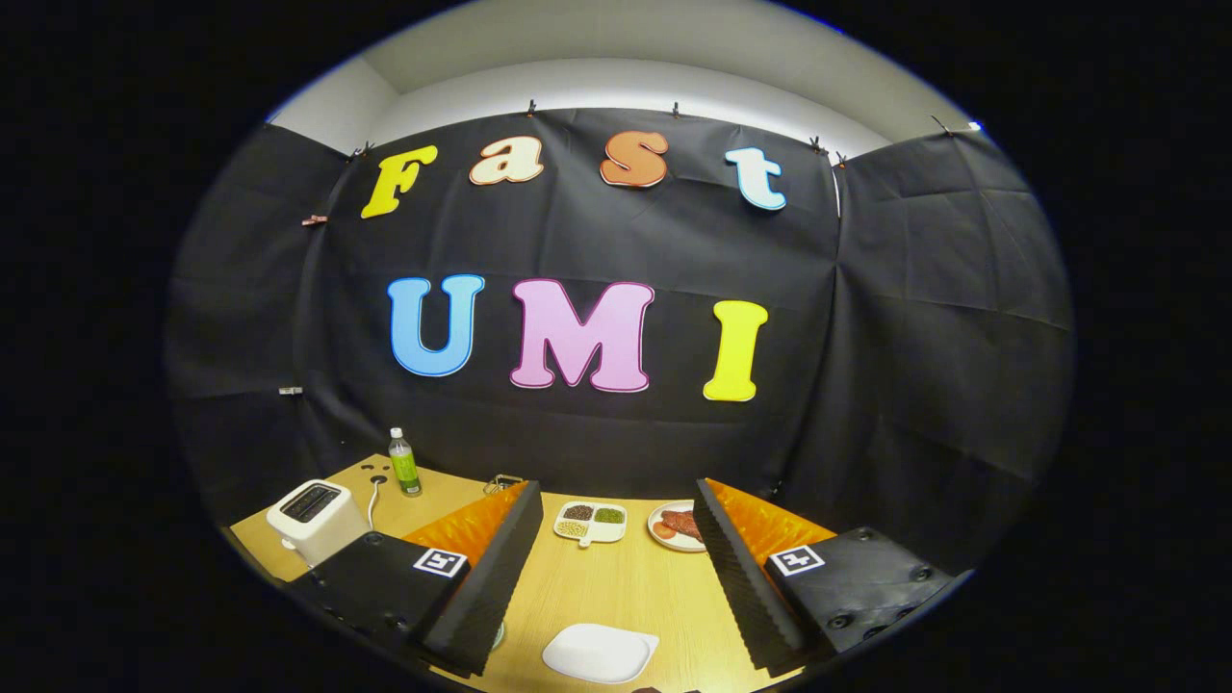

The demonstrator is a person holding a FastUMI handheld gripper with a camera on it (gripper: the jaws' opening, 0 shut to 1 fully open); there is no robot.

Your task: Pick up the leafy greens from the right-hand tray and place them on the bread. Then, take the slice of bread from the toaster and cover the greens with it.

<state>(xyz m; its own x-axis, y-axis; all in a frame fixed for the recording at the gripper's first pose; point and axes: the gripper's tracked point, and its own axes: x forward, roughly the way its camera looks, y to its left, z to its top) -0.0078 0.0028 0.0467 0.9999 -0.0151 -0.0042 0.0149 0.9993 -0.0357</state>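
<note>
Claw (608, 568) agape, toaster (316, 518) left.

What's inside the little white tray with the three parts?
The divided tray holds dark brown bits, green bits and pale yellowish bits, one sort per section. What they are is too small to tell. The open gripper holds nothing.

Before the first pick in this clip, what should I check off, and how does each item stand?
1. Gripper open, nothing between its fingers: ok.
2. Toaster located, beyond the left finger: ok.
3. Bread in the toaster slot: cannot tell.
4. Leafy greens located: cannot tell. The divided tray ahead has one green compartment, and the round plate holds reddish slices.
5. Base bread on the white plate between the fingers: not ok, it looks bare.
</note>
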